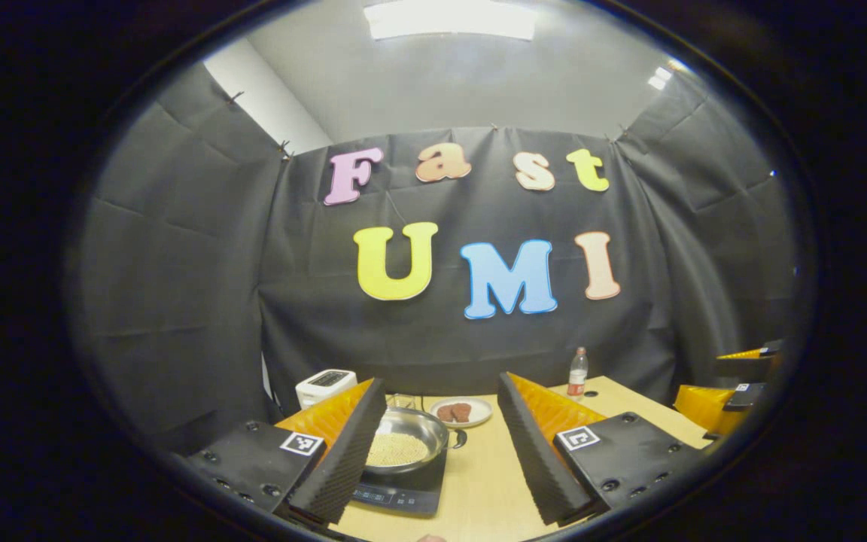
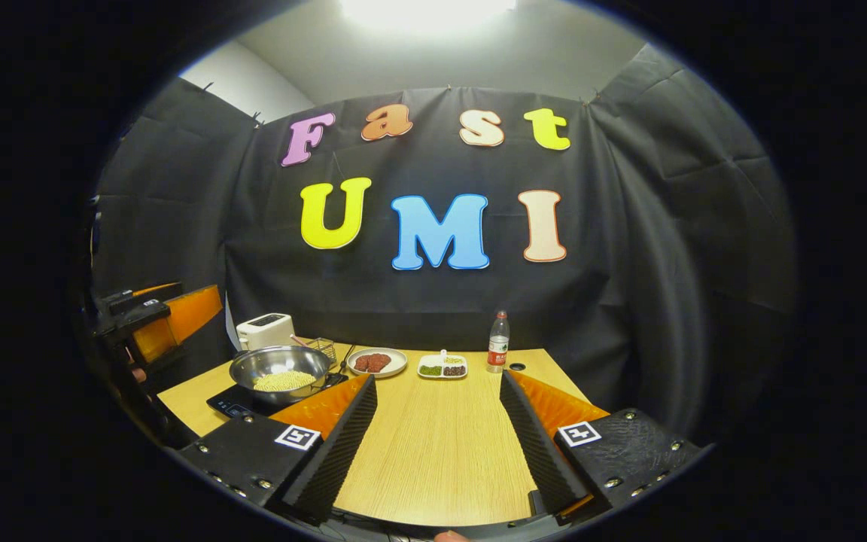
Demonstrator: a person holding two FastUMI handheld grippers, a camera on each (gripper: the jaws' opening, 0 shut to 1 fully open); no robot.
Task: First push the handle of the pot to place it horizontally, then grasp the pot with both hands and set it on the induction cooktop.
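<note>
— Steel pot (image 1: 407, 436) sits on the induction cooktop (image 1: 402, 491), just behind the left gripper (image 1: 441, 452), whose fingers are spread wide on nothing; its left finger covers the pot's near rim.
— And the right gripper (image 2: 437, 429)?
— Spread too, empty, over the wooden table (image 2: 441, 444); pot well off to its left.
— Contents?
— Pale grains in the pot, brown pieces on a plate (image 2: 376, 362), sorted beans in a small tray (image 2: 442, 366).
— Handle?
— A dark stub at the pot's right side; its direction I cannot tell

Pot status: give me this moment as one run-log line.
pot: on induction cooktop, holds pale grains | left tongs: open, empty | right tongs: open, empty, over table
</note>
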